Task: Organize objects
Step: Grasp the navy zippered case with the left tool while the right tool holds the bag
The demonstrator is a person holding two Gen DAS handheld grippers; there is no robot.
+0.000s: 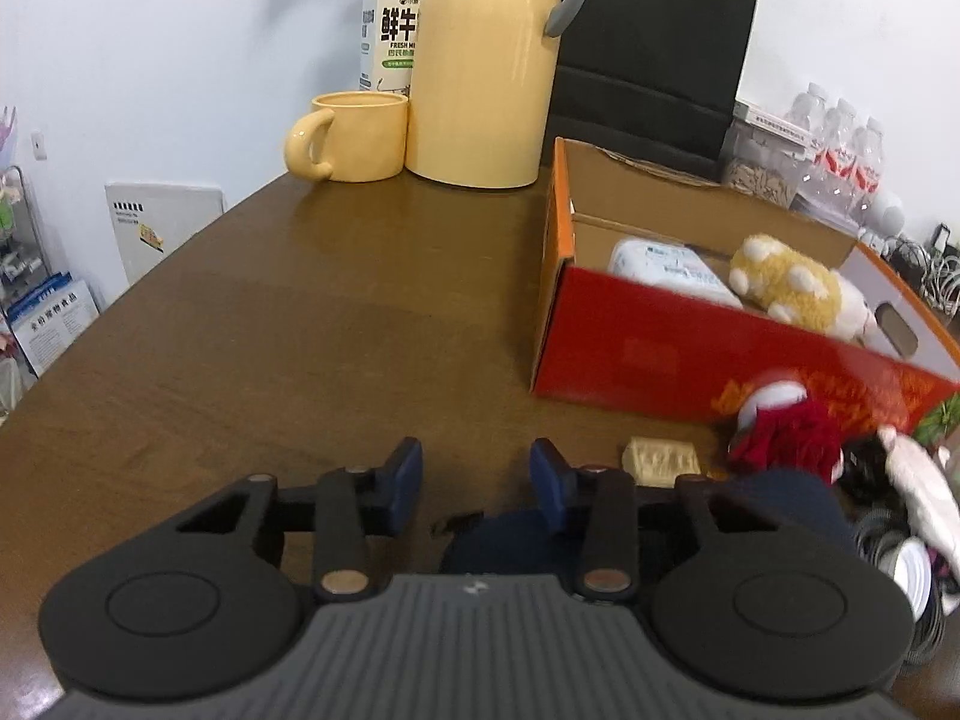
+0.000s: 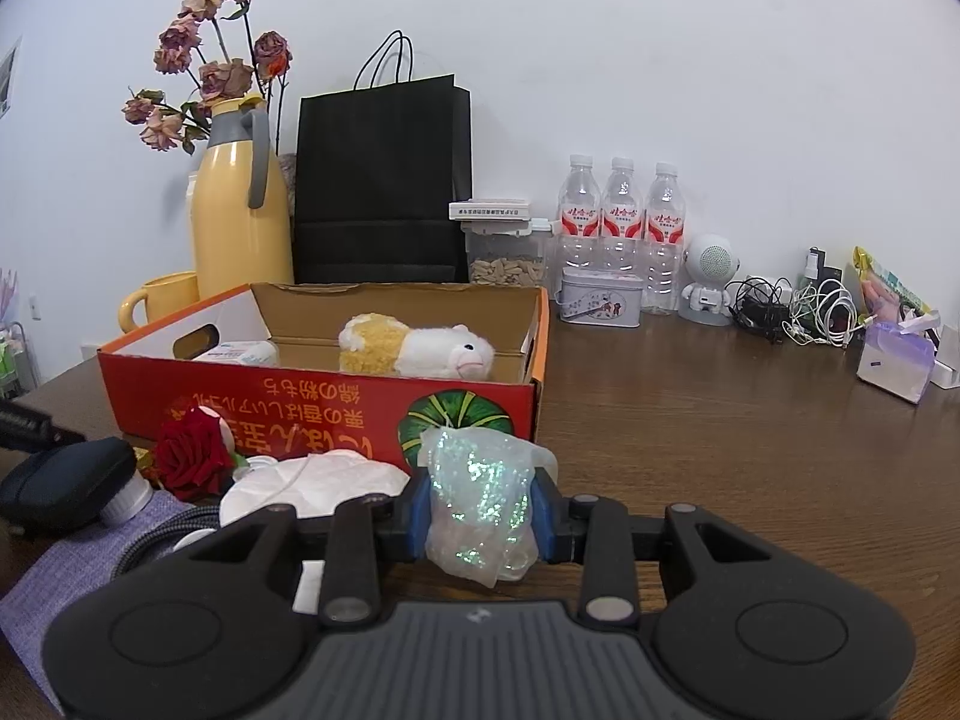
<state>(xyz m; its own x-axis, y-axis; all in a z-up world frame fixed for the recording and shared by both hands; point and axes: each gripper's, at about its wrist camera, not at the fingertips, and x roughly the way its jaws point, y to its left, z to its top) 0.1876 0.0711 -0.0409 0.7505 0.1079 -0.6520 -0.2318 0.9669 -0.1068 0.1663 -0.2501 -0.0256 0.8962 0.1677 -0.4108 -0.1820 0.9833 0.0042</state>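
A red-and-orange cardboard box (image 1: 660, 354) (image 2: 300, 402) lies open on the brown table, holding a yellow-and-white plush toy (image 2: 420, 351) and a white packet (image 2: 240, 353). In front of it are a red rose (image 1: 786, 438) (image 2: 195, 456), a small beige block (image 1: 663, 461), white cloth (image 2: 312, 480) and a navy pouch (image 2: 66, 483). My left gripper (image 1: 477, 471) hovers over the table left of the pile; its jaws stand apart with bare wood between the tips and the pouch (image 1: 774, 498) partly under it. My right gripper (image 2: 480, 504) is shut on a crumpled iridescent plastic wrap (image 2: 480, 504).
A yellow jug (image 1: 480, 60), a mug (image 1: 354, 135) and a milk carton (image 1: 390, 24) stand at the back left, beside a black paper bag (image 2: 381, 180). Water bottles (image 2: 618, 222), a tin (image 2: 600, 300), a white robot figure (image 2: 708, 282), cables (image 2: 798, 312) and a tissue pack (image 2: 894, 360) line the wall.
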